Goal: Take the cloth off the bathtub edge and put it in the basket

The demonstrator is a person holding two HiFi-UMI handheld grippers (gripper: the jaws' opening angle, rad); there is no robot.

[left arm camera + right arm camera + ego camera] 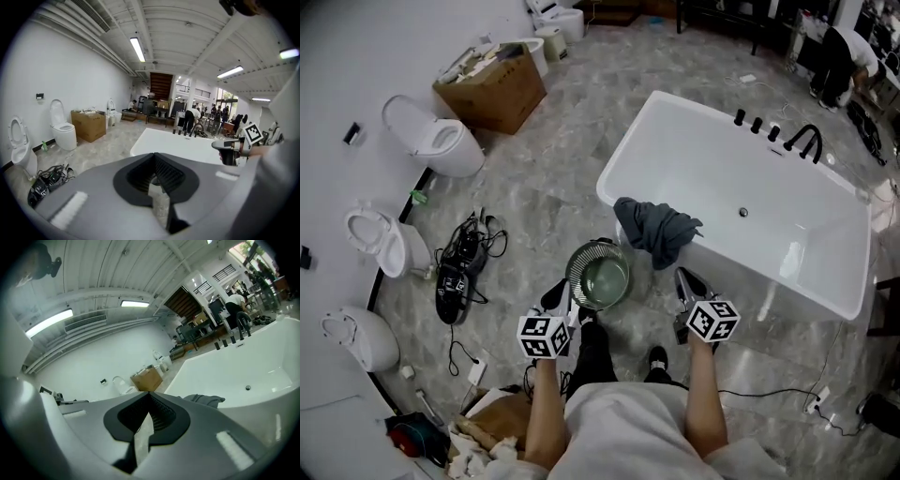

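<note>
A dark grey cloth [654,231] hangs over the near left corner of the white bathtub [825,234]. On the floor just in front of that corner stands the round wire basket [573,269]. My left gripper [555,295] is low beside the basket's left side, jaws together and empty. My right gripper [686,279] points at the tub wall just right of the cloth, also shut with nothing in it. In the right gripper view the cloth [204,400] shows just past the closed jaws [149,395]. The left gripper view has its closed jaws [153,157] facing the tub [173,140].
Two toilets [441,141] [389,246] and a cardboard box [492,89] line the left wall. A tangle of cables with a black device [459,267] lies on the floor left of the basket. Black taps [806,141] sit on the tub's far rim. A person [844,56] bends over far behind.
</note>
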